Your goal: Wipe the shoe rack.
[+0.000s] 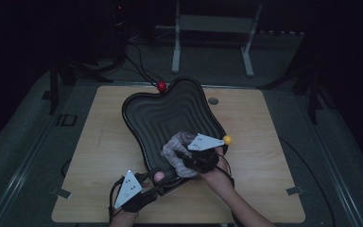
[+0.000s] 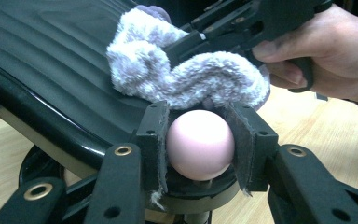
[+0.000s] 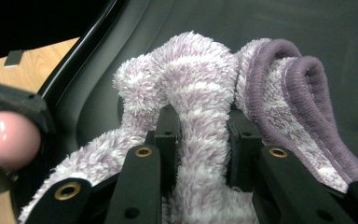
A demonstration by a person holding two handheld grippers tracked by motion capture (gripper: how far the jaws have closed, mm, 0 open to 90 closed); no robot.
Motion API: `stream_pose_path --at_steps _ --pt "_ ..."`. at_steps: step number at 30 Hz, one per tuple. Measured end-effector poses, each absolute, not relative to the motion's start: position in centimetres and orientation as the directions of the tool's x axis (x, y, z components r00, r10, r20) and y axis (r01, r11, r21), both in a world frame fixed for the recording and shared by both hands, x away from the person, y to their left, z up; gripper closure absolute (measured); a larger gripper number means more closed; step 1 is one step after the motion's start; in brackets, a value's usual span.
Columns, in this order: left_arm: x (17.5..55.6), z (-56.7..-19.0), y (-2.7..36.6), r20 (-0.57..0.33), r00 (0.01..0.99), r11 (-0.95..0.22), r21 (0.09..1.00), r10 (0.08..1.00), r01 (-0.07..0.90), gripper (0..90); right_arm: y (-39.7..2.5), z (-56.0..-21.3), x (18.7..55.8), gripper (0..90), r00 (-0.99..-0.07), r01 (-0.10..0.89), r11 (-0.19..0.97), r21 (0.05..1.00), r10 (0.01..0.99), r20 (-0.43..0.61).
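Work in hand: a black ridged tray point(image 1: 170, 111) is being wiped with a fluffy lilac cloth point(image 1: 176, 145), judging by how the things lie.
Right tongs point(image 3: 204, 135): closed on a bunched fold of the cloth; the fold is pinched between the two jaws and the rest spills out to both sides, a darker purple hem curling at the right of the right gripper view.
Left tongs point(image 2: 199, 142): closed on a pale pink ball knob point(image 2: 200, 144) at the tray's near corner, so the tray is held steady on the tabletop point(image 1: 264, 179).
Cloth position: it rests on the tray's inner surface, in the near right part, just beyond the pink knob and touching the ridges.
Key relation: the unwiped ridges lie ahead of the right tongs, toward the far edge where a red ball knob point(image 1: 161, 86) is seen; the tray's long axis runs from the near corner to that far side, slightly turned on the tabletop.
Nearer hand: the right hand point(image 2: 321, 56) is over the tray; the left tongs sit at the rim, just beside the cloth.
Other mark: a yellow ball knob point(image 1: 227, 140) is seen at the tray's right edge, close beside the right tongs.
Likely next stroke: a push away from the pink knob, along the ridges, is judged the sensible move.
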State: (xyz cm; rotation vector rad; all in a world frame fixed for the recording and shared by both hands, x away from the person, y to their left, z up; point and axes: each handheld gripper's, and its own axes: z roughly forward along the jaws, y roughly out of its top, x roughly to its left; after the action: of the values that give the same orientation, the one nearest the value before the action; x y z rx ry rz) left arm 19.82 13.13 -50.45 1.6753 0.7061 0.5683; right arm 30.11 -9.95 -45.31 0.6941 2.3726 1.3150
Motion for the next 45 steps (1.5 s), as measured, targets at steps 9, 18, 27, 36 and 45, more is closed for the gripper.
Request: stream_pose_path --at_steps 9,18,27,36,45 --pt "19.6 -50.4 13.1 0.012 0.692 -0.154 0.977 0.722 0.144 59.7 -10.0 -45.4 29.9 70.5 -0.826 0.245 0.459 0.854 0.560 -0.064" --pt "18.3 -50.0 14.0 0.033 0.689 -0.174 0.975 0.724 0.136 53.8 -10.0 -45.4 29.9 70.5 -0.824 0.251 0.454 0.855 0.564 -0.058" --pt "17.5 -51.2 14.8 0.009 0.697 -0.175 0.970 0.717 0.167 59.5 -10.0 -45.4 29.9 70.5 -0.820 0.256 0.448 0.856 0.569 -0.053" --pt "17.2 -53.3 15.1 -0.026 0.690 -0.206 0.946 0.723 0.251 61.1 -10.0 -45.5 29.9 70.5 -0.820 0.255 0.444 0.859 0.571 -0.052" --pt "18.7 -54.1 14.0 -0.037 0.676 -0.204 0.940 0.736 0.273 67.2 -10.1 -45.6 29.9 70.5 -0.819 0.254 0.438 0.862 0.572 -0.049"
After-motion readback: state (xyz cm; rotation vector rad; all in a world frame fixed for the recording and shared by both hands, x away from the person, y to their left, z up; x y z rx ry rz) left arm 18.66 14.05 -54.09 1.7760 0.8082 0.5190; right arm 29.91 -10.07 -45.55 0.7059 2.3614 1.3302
